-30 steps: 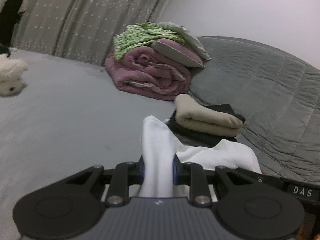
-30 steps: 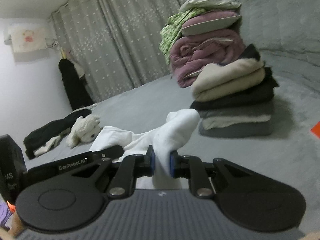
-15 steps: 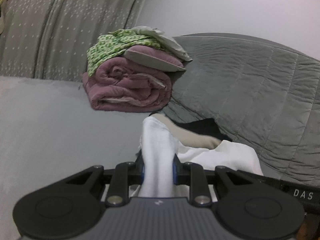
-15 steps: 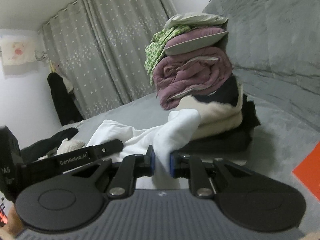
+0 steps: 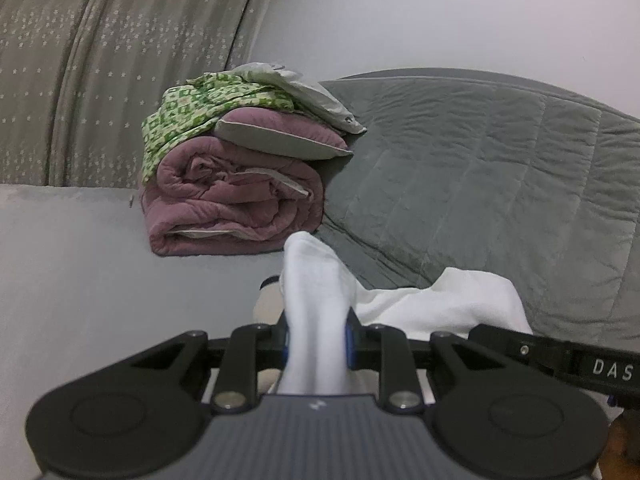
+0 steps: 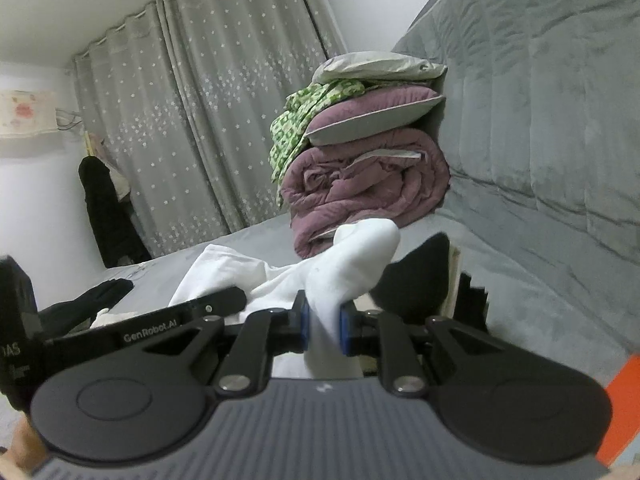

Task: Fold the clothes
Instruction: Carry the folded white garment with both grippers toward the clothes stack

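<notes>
Left gripper (image 5: 316, 344) and right gripper (image 6: 323, 326) each clenched on white garment (image 5: 440, 300). Advice: keep tension even, lower squarely onto folded stack (image 6: 420, 272) near bed's headboard edge.

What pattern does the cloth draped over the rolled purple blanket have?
Green-and-white print cloth, clearest in the left wrist view.

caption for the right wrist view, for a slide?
Right gripper clamps a white garment above a grey bed, folded purple quilt behind.
</notes>
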### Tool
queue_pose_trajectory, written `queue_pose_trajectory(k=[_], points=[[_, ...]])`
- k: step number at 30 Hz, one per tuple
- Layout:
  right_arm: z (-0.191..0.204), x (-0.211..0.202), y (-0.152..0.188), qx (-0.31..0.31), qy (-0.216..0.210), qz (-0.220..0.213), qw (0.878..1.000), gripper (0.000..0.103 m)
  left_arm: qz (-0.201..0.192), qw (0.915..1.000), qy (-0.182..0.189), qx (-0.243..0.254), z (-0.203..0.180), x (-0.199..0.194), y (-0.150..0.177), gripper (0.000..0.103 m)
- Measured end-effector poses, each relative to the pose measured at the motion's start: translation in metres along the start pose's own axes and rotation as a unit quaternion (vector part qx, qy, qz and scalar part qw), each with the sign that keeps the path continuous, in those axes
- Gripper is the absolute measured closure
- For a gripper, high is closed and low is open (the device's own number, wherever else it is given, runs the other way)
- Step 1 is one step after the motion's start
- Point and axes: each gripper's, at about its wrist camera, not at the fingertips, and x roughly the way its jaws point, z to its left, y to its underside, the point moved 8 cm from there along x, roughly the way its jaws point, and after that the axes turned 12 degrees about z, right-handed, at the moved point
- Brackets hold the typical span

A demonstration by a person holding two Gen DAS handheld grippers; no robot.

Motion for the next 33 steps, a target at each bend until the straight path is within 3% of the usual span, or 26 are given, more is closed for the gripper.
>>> queue_pose_trajectory(k=[13, 25, 31, 33], points=[[-0.029, 0.031, -0.038, -0.019, 0.007, -0.006, 1.000, 0.085, 0.007, 0.9998, -0.002, 0.016, -0.006, 0.053, -0.036, 0.080], [-0.069, 0.084, -0.051, -0.006, 0.024, 0.013, 1.000, 0.085, 0.030, 0.9989, -0.017, 0.032, 0.004, 0.121, -0.046, 0.078], [-0.092, 0.111, -0.038, 0.003, 0.042, 0.030, 0.999, 0.084, 0.064, 0.9973, -0.030, 0.019, 0.022, 0.155, -0.032, 0.071], [-0.101, 0.113, -0.032, 0.010, 0.041, 0.029, 0.999, 0.079, 0.068, 0.9971, -0.031, 0.014, 0.029, 0.160, -0.027, 0.061]])
